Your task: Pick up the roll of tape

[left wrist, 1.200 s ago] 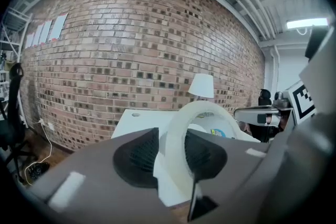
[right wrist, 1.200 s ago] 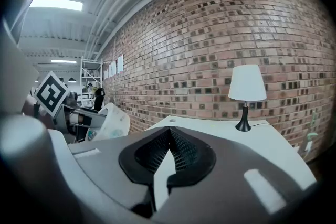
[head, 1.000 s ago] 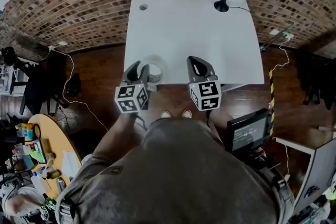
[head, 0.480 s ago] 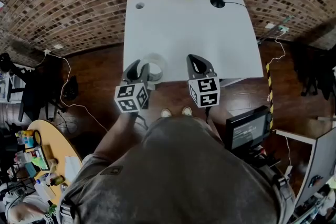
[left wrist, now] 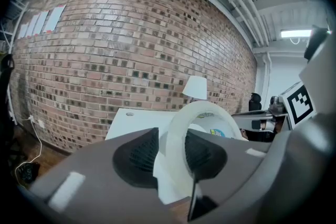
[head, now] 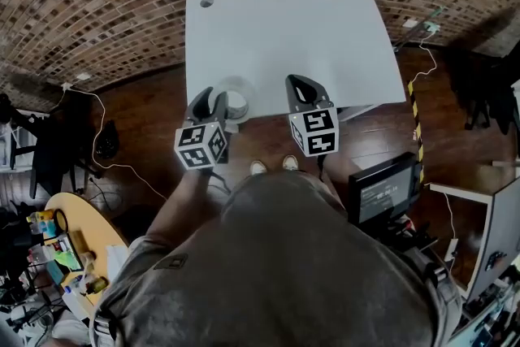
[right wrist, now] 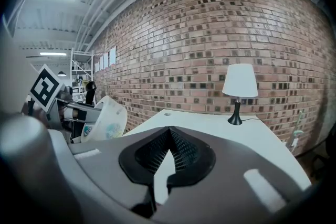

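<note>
At the near edge of the table (head: pixel 276 28), the left gripper (head: pixel 211 101) clamps the roll of tape (left wrist: pixel 176 139) upright; the right gripper (right wrist: pixel 167 157) hangs alongside, closed and empty.

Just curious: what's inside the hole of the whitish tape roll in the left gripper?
Inside the whitish translucent tape roll, a colour-printed label shows on the inner wall. The left gripper, shut on the roll's wall, hides the hole's lower part.

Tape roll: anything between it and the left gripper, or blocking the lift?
Nothing visible. The translucent white roll of tape stands upright between the jaws of the left gripper, gripped across its band, and nothing shows above it.
</note>
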{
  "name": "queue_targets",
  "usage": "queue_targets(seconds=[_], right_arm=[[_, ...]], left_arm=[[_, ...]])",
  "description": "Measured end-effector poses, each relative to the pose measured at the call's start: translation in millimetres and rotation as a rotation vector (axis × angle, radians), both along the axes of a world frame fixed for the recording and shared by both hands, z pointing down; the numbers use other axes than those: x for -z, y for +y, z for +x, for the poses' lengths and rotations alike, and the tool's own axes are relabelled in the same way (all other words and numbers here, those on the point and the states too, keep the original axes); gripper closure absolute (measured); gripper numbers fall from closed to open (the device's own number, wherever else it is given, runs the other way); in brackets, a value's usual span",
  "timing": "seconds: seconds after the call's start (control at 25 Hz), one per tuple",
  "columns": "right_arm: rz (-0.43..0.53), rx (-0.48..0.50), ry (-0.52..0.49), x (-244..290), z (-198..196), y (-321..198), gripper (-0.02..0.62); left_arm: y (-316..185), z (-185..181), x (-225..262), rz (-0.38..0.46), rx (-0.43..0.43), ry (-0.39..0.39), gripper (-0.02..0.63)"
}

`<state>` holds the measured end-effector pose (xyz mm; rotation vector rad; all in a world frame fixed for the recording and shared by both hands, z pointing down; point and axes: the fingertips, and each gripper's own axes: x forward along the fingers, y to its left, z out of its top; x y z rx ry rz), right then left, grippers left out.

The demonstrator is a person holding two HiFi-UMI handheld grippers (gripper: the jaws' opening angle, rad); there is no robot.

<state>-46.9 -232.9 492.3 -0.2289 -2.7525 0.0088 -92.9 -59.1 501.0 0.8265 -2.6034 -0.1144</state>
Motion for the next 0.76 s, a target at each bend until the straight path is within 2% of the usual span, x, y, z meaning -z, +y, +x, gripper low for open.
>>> queue_targets(seconds=[0.76], right_arm=[[0.011,0.001,0.006,1.2,-2.2,7.2,0.586]], left_arm=[[2.4,-4.7,3.8,-0.003,-0.022,-0.003,0.485]])
